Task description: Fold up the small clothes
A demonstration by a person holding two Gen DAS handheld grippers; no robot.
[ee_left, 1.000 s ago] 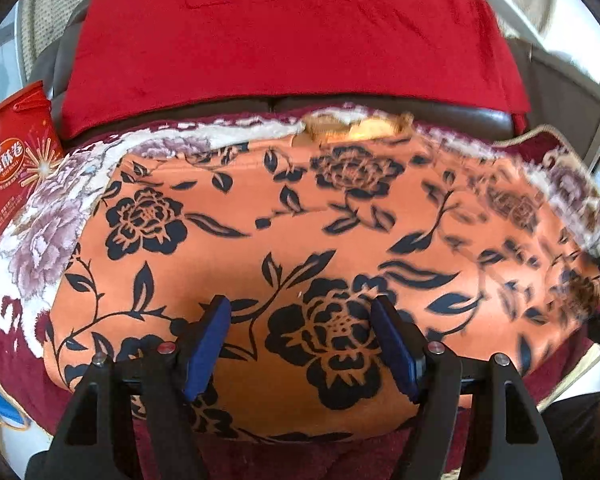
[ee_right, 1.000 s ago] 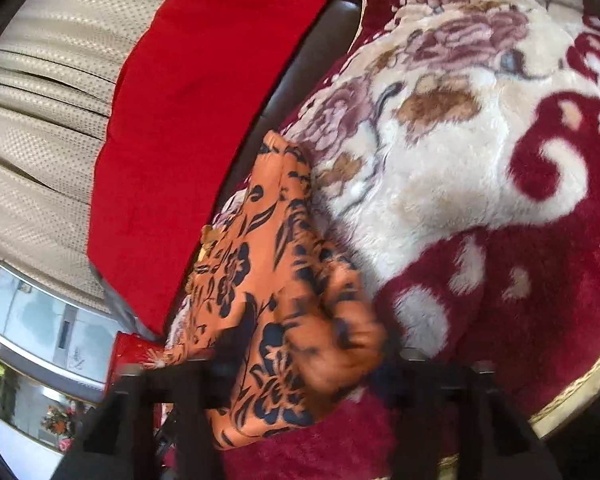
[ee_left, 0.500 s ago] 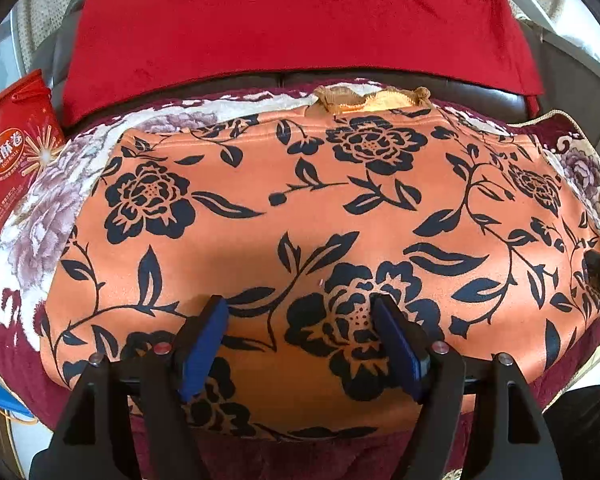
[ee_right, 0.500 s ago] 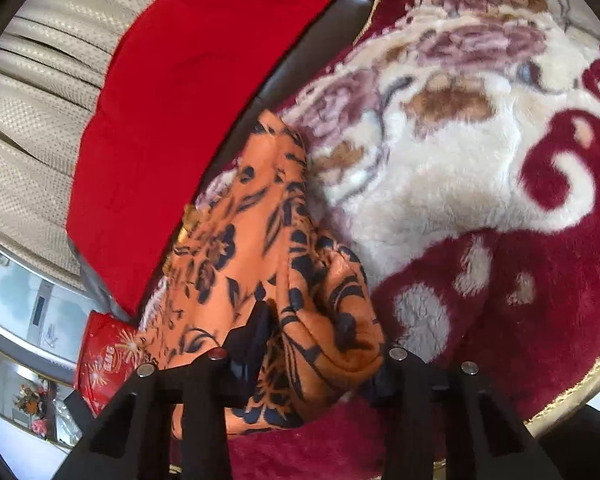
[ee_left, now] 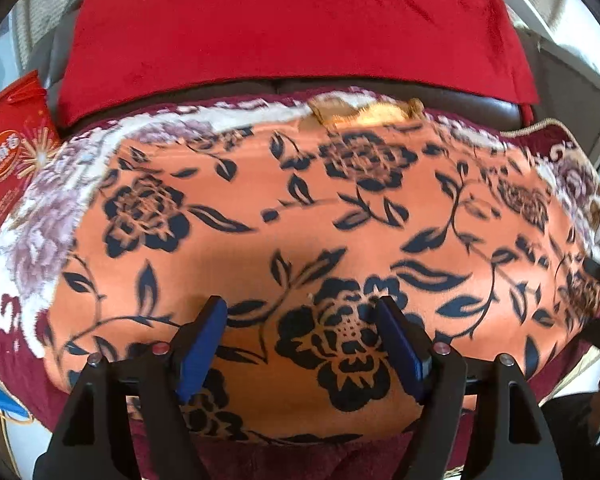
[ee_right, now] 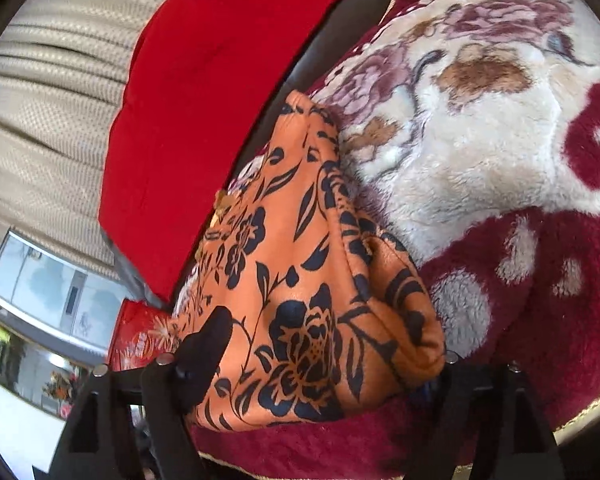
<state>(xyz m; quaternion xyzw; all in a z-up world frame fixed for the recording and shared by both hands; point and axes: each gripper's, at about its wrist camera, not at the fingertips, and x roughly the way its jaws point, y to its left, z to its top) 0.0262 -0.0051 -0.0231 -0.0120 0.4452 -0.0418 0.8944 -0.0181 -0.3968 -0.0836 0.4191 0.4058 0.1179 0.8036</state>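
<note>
An orange garment with black flowers point(ee_left: 300, 208) lies spread flat on a plush floral blanket point(ee_left: 40, 240). My left gripper point(ee_left: 300, 304) hovers over the garment's near edge, its blue pads point(ee_left: 204, 340) wide apart and nothing gripped. In the right wrist view the garment's bunched end point(ee_right: 300, 280) fills the gap of my right gripper point(ee_right: 328, 352), whose jaws are opening. Its left finger point(ee_right: 208, 344) rests against the cloth; the other finger is hidden behind the fold. A dark tip of the right gripper point(ee_left: 598, 270) shows at the garment's right end.
The blanket point(ee_right: 480, 160) covers a dark leather sofa seat point(ee_left: 480, 104). A red cover point(ee_left: 292, 20) drapes the backrest. A red snack bag point(ee_left: 8, 160) stands at the left end. Beige curtains point(ee_right: 48, 120) hang behind.
The right gripper's jaws narrowed on the garment's end half a second ago and now stand wider. The garment's right end has shifted and blurred. My left gripper has stayed put.
</note>
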